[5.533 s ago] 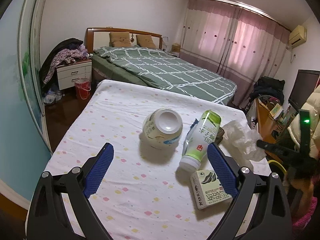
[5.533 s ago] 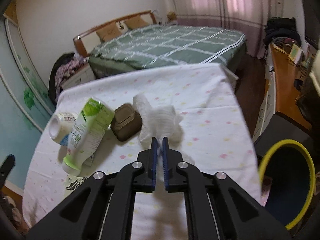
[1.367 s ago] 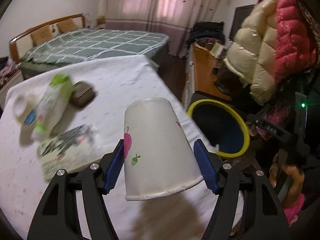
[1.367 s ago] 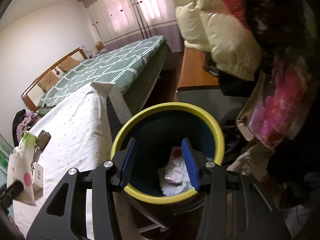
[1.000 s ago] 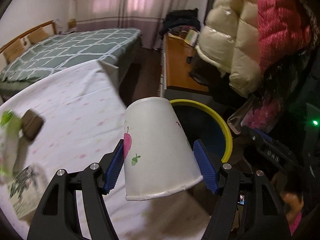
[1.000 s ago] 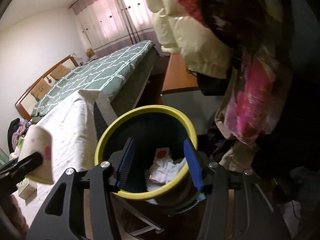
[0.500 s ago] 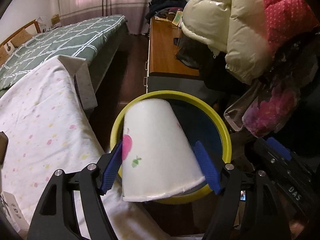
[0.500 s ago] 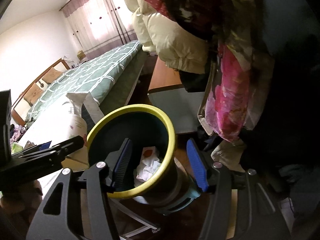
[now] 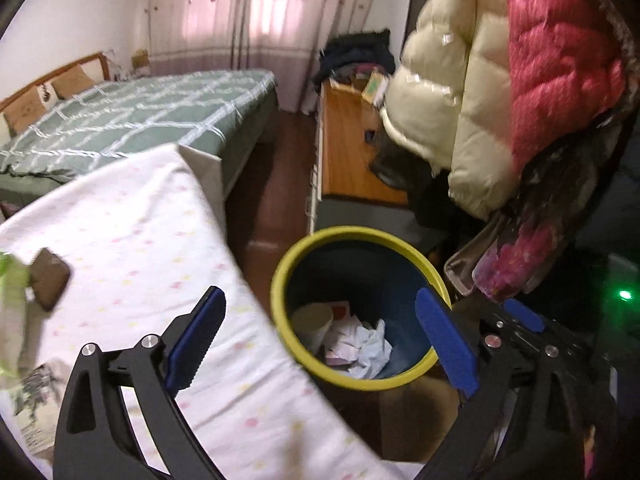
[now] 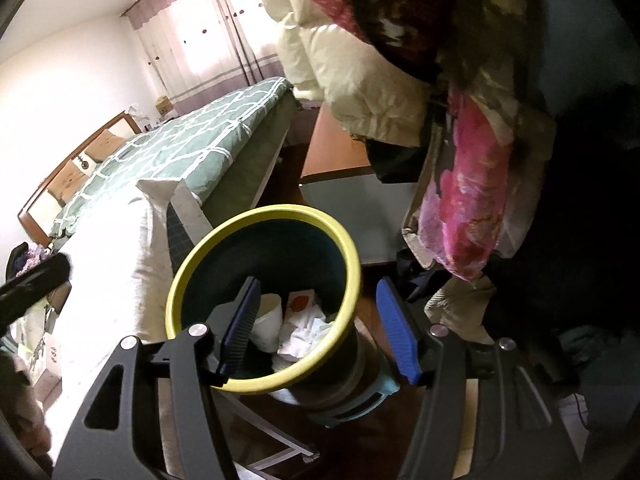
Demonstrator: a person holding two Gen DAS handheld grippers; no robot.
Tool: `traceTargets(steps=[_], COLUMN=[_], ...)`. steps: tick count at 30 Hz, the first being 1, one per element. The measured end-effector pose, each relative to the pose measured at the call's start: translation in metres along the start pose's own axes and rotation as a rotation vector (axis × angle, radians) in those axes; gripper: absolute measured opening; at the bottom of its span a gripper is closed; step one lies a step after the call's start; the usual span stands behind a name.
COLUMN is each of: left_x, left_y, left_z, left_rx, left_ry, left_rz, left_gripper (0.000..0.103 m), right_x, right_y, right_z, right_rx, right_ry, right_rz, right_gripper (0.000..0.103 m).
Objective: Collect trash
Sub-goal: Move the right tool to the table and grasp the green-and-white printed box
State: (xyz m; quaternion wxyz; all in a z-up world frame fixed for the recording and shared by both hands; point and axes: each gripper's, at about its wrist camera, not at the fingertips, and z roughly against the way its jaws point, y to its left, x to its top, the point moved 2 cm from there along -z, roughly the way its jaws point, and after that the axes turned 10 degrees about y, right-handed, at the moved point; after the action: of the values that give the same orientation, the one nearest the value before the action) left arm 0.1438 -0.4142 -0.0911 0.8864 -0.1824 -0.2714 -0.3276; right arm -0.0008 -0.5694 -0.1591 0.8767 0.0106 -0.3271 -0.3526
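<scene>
Nearest the lens, the left claw (image 9: 320,336) stands wide apart with nothing between its blue pads (image 9: 196,336) — one finger over the spotted cloth of the surface (image 9: 132,264), the other over the far side of the trash bin (image 9: 304,252). The right claw (image 10: 316,328) is spread wide too and holds nothing; one of its pads (image 10: 394,330) sits outside the bin's rim, the other over the opening.

Just beyond the claws, the bin, dark blue inside with a yellow rim (image 10: 260,216), stands on the floor beside the edge of the surface. Inside it lies the paper cup (image 9: 314,322), tipped on its side against the inner wall, next to crumpled white tissue (image 9: 370,346) and a scrap with a red mark (image 10: 300,300).

On the surface to the left, a brown packet (image 9: 48,278) lies beside a green-capped bottle (image 9: 10,280) at the frame edge, and a printed carton (image 9: 34,396) rests nearer the corner — all blurred.

Behind the bin, a wooden cabinet (image 9: 344,152) runs along the wall, with a cream puffer jacket (image 9: 452,112) and a pink one (image 9: 556,60) hanging above. Farther off is a bed (image 9: 132,120) with a green checked cover, and pink curtains (image 9: 248,12) close the far wall.
</scene>
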Motion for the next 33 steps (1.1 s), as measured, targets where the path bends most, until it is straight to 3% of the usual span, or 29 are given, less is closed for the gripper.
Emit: traceTargets(steps=[9, 21, 28, 33], left_x=[-0.044, -0.154, -0.193, -0.201], left_y=[0.082, 0.234, 0.282, 0.290], left_z=[0.096, 0.214, 0.235, 0.232], left_rx=[0.079, 0.358, 0.391, 0.382], left_ry=[-0.134, -0.239, -0.244, -0.241], left_rz=[0.145, 0.468, 0.565, 0.572], left_gripper=[0.098, 0.098, 0.098, 0.098], right_x=[-0.006, -0.050, -0.093, -0.116], right_y=[0.050, 0.206, 0.286, 0.314], right_z=[0.002, -0.006, -0.008, -0.013], right_rx=[0.034, 0.209, 0.267, 0.259], right_ry=[0.007, 0.095, 0.162, 0.205], right_rz=[0.074, 0.344, 0.513, 0.585], right_gripper=[0.059, 0.059, 0.060, 0.060])
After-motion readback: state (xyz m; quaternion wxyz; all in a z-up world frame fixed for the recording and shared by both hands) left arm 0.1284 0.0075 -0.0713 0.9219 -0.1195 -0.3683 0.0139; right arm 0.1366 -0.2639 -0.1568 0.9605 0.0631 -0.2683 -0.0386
